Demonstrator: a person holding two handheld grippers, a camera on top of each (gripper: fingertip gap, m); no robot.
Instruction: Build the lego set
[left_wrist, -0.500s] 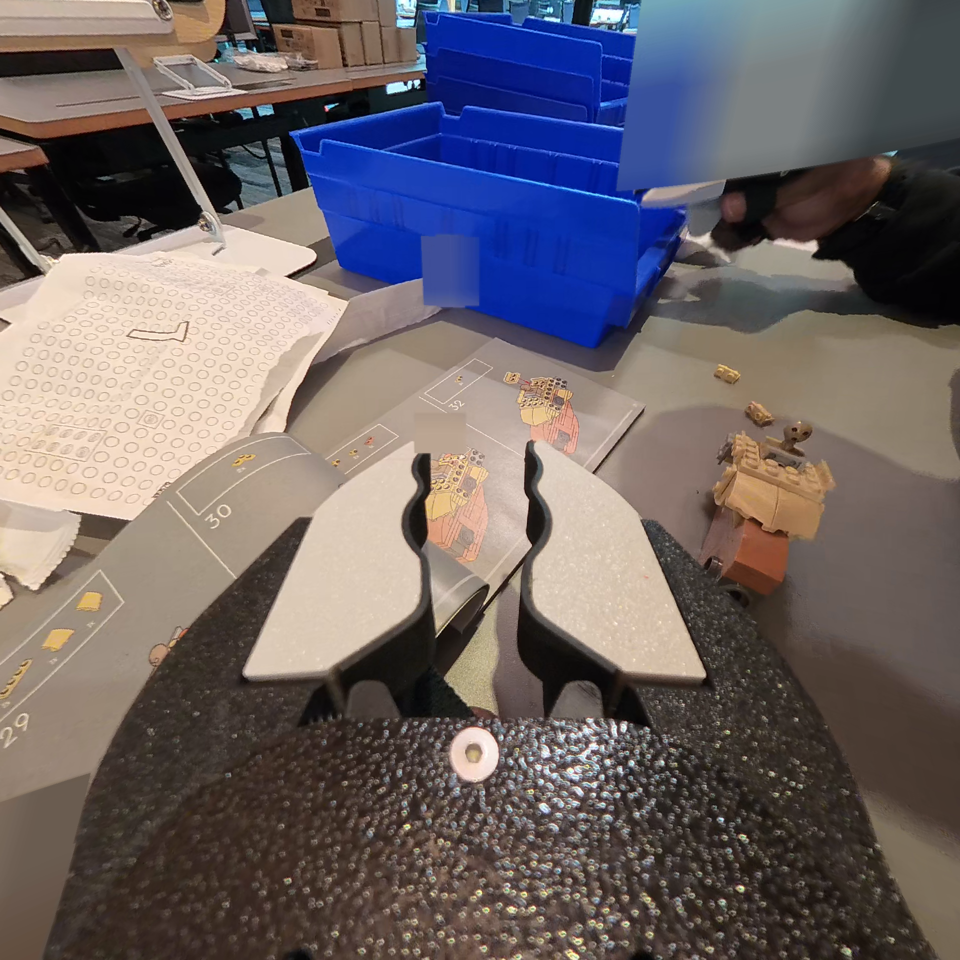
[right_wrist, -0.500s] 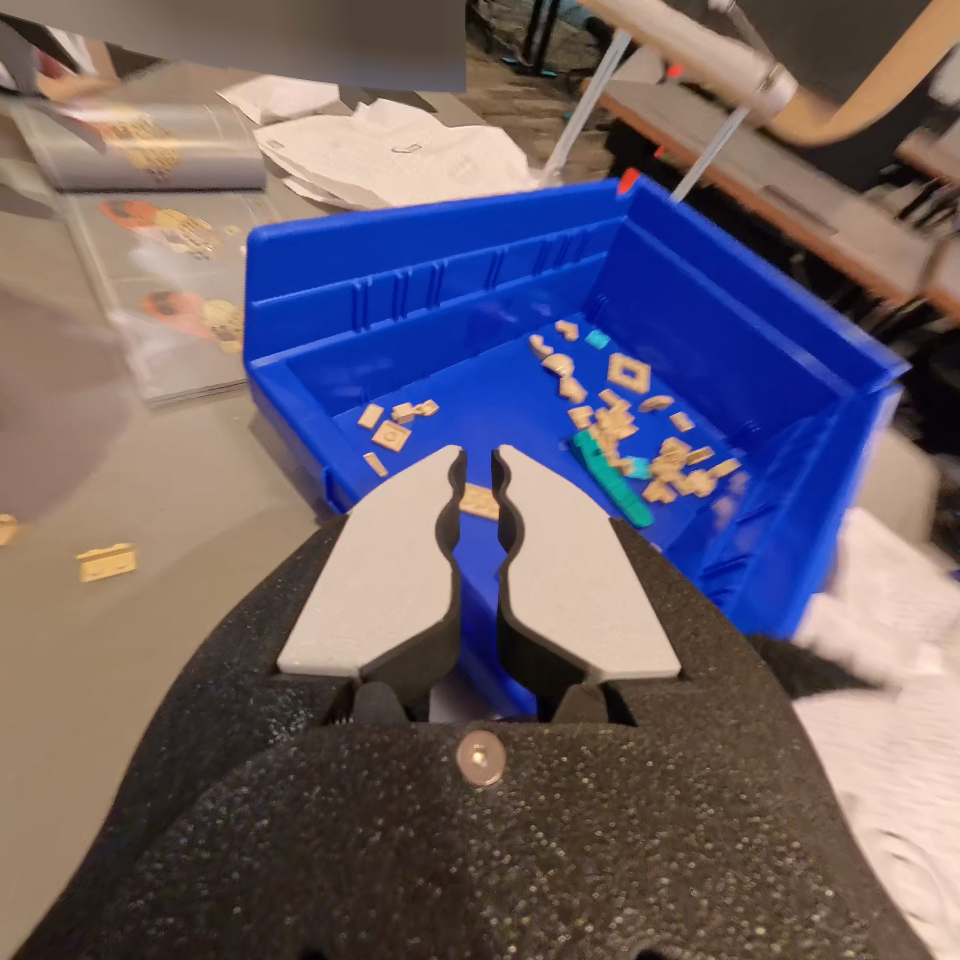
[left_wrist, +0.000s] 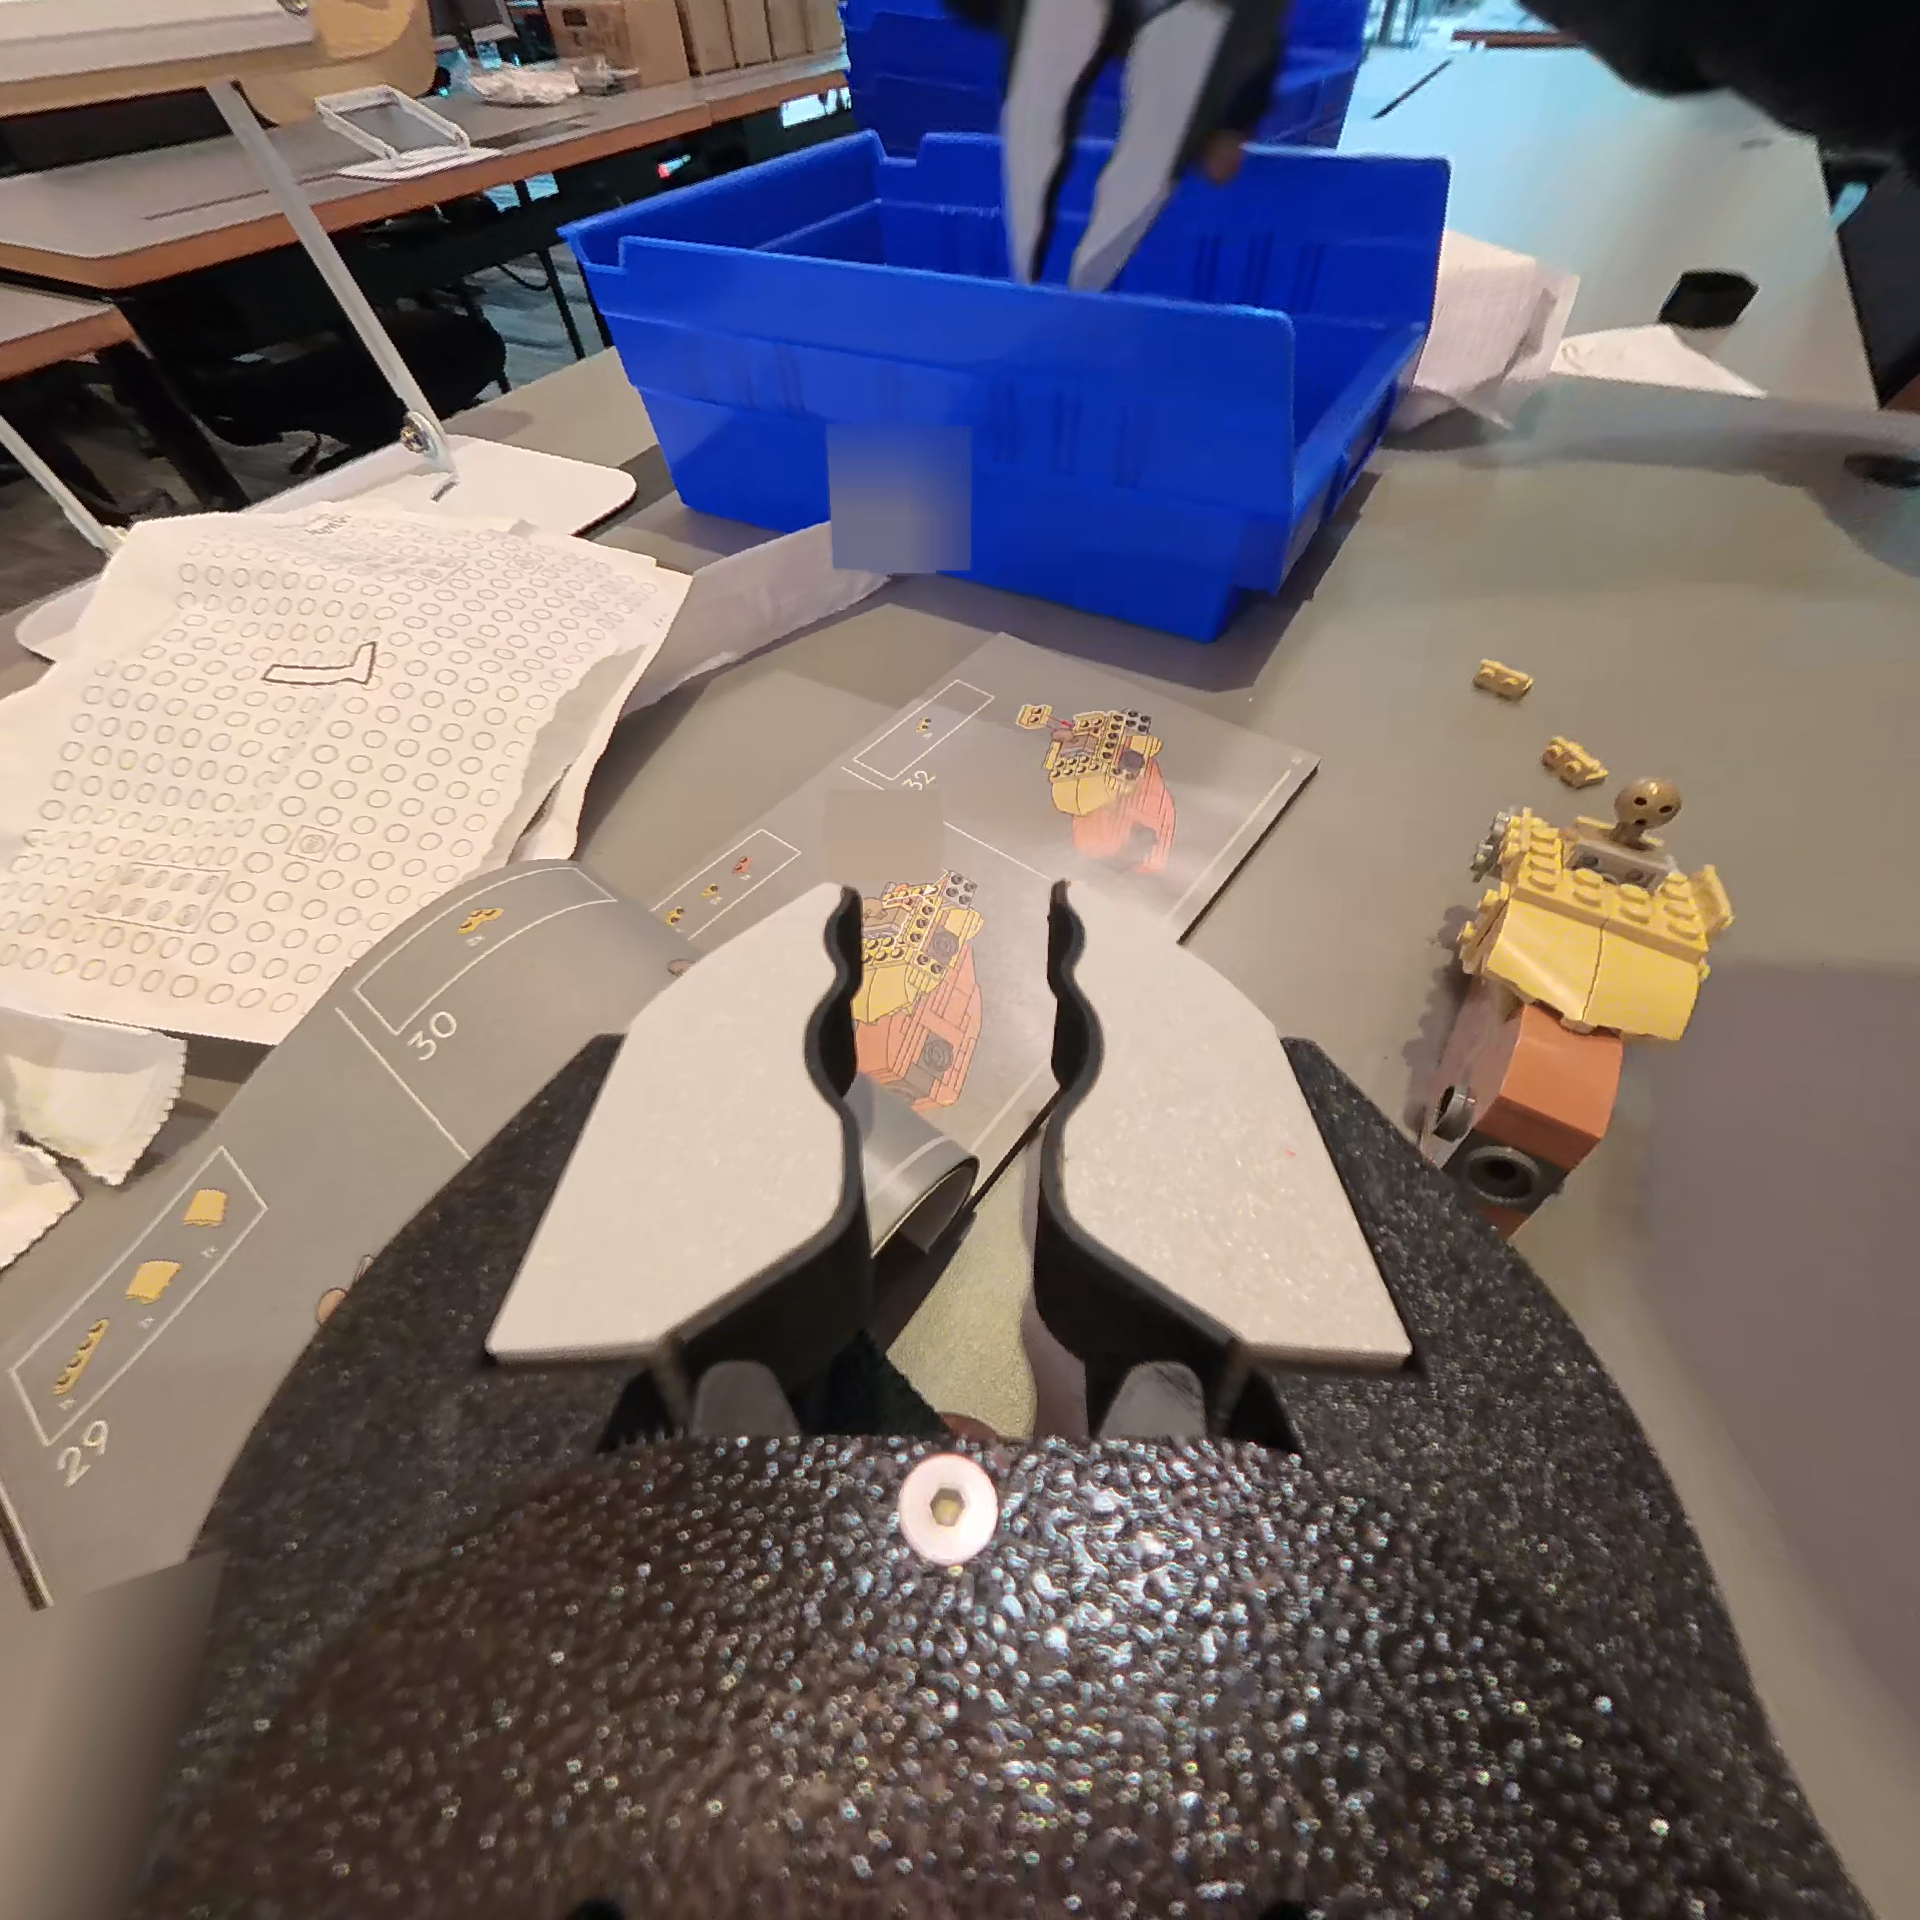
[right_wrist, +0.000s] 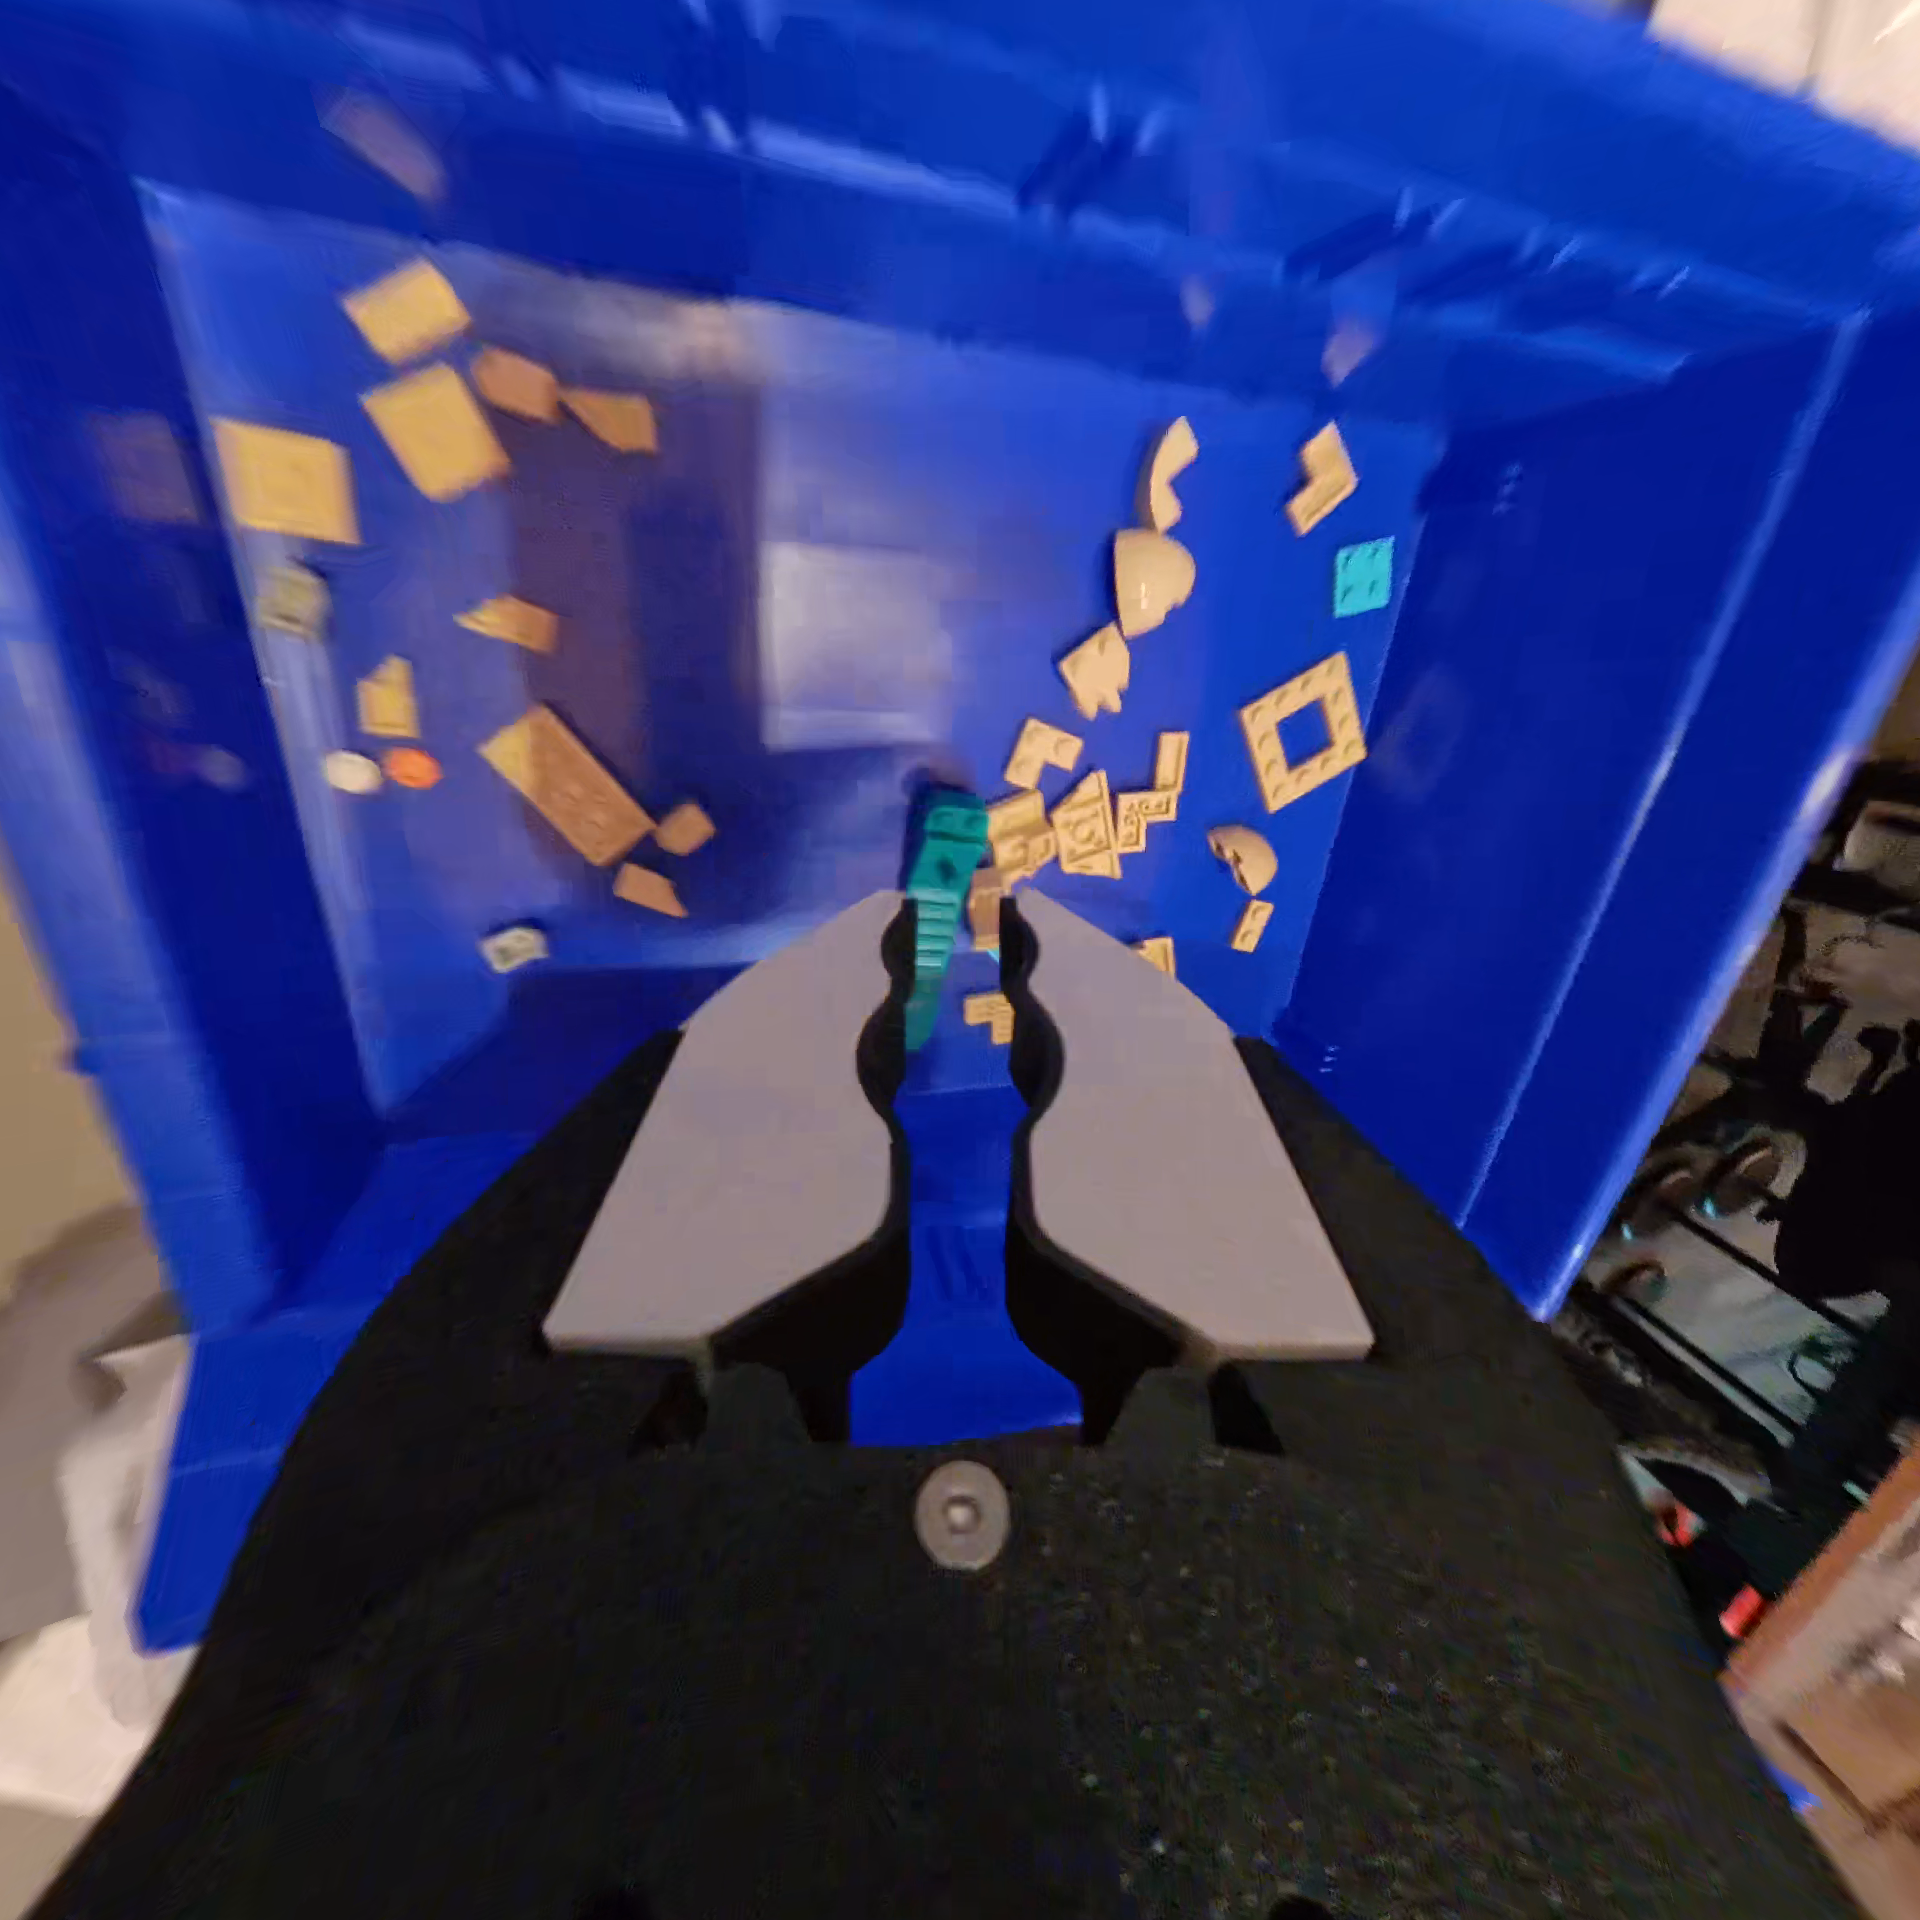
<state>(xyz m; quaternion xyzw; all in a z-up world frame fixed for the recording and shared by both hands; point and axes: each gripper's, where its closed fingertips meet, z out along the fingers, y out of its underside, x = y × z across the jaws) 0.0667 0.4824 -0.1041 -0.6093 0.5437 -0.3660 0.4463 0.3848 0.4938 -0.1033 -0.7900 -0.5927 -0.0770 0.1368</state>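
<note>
- Over the open instruction booklet (left_wrist: 1039, 831) the left hand-held gripper (left_wrist: 951, 914) is held with its fingers apart and nothing between them.
- Beside the booklet, on the grey bench (left_wrist: 1714, 1403), a half-built model (left_wrist: 1558, 966) of tan bricks on a brown base is seen, well apart from the left hand-held gripper.
- Two small tan pieces (left_wrist: 1501, 681) are laid loose on the bench just beyond the model.
- White perforated paper sheets (left_wrist: 291, 748) are spread to the left of the booklet.
- Behind the booklet a blue bin (left_wrist: 1039, 416) is set on the bench, and the right hand-held gripper (left_wrist: 1081, 260) is seen dipping into it from above.
- From the right wrist view, the right hand-held gripper (right_wrist: 951, 914) is pointed down into the blue bin (right_wrist: 1662, 727) with its fingers parted by a narrow gap; nothing is clamped.
- A teal brick separator (right_wrist: 940, 904) is seen on the bin floor, lined up with that gap; whether it is touched by the fingertips cannot be told through the blur.
- Many loose tan plates (right_wrist: 1081, 831) are scattered over the bin floor, with a square tan frame (right_wrist: 1299, 743) and a small teal plate (right_wrist: 1363, 577) near the right wall.
</note>
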